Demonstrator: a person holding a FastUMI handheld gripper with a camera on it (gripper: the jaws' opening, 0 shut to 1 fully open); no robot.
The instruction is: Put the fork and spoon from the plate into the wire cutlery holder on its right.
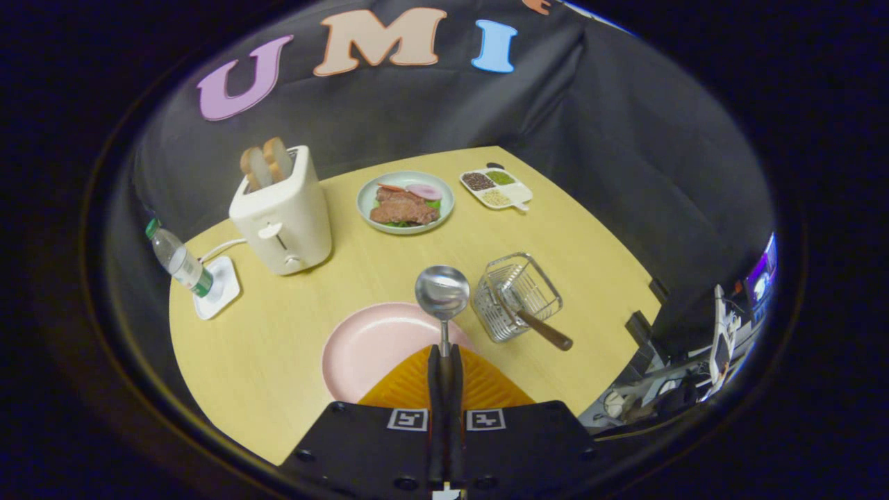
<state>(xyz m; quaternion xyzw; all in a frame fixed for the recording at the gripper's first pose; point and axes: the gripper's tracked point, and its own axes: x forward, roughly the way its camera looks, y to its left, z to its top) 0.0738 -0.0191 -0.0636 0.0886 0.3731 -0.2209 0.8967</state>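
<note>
While the gripper pinches the spoon by its thin handle, fingers closed tight on it, the bowl stands upright above the pink plate. At two o'clock from the bowl sits the wire cutlery holder, already holding the fork, whose wooden handle leans out toward four o'clock. Farther off at eleven o'clock stands a toaster. Held so low on the handle, the spoon could pivot in the grip, and its bowl might catch the holder's rim or strike the fork.
</note>
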